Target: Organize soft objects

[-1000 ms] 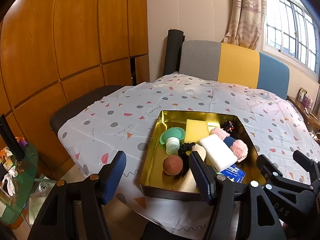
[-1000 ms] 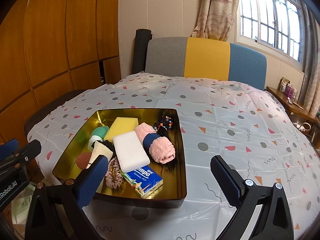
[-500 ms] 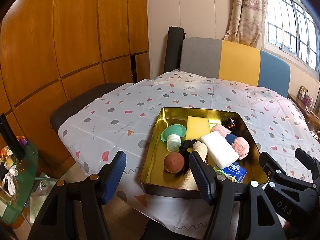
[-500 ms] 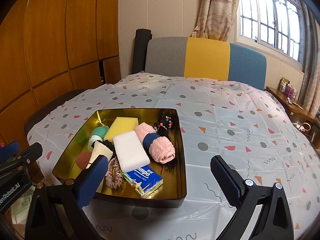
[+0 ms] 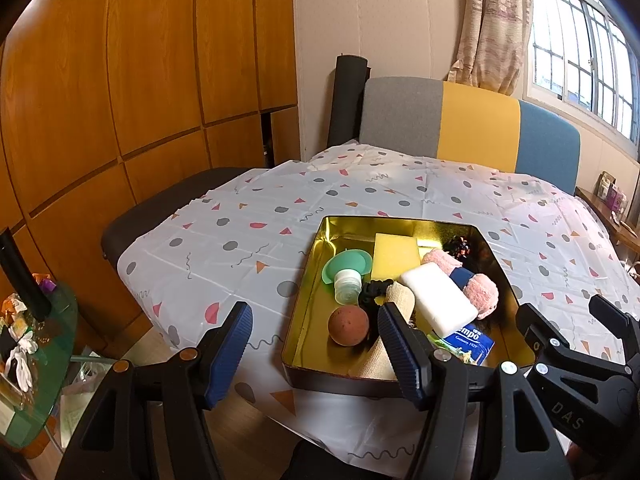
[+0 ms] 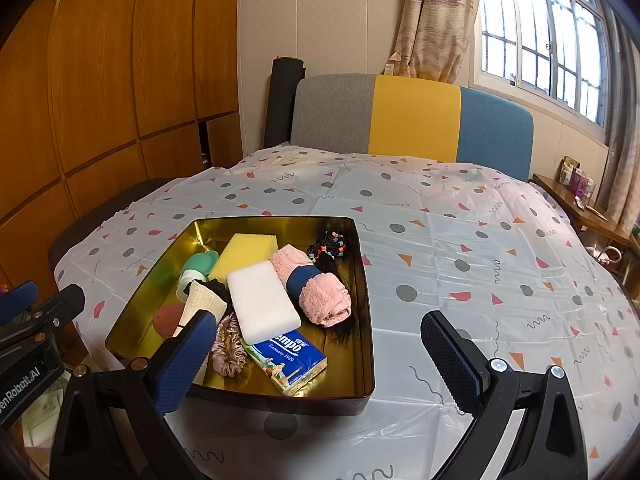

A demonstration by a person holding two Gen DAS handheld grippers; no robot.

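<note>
A gold tin tray (image 6: 362, 320) (image 5: 308, 312) sits near the table's front edge, filled with soft things. Inside lie a white sponge (image 6: 262, 300) (image 5: 438, 298), a yellow sponge (image 6: 244, 254) (image 5: 394, 254), a rolled pink towel (image 6: 316, 284) (image 5: 476, 280), a brown ball (image 5: 348, 325), a pink scrunchie (image 6: 228, 346), a blue tissue pack (image 6: 292, 356) (image 5: 472, 340) and a green cup (image 5: 348, 268). My left gripper (image 5: 314, 354) hovers open before the tray's near left corner, empty. My right gripper (image 6: 316, 354) hangs open over the tray's near edge, empty.
A spotted tablecloth (image 6: 480, 264) covers the table. A grey, yellow and blue chair back (image 6: 412, 118) stands behind it. A wooden wall (image 5: 120, 80) runs along the left, with a cluttered glass side table (image 5: 28, 352) low at the left. A dark seat (image 5: 168, 204) adjoins the table's left edge.
</note>
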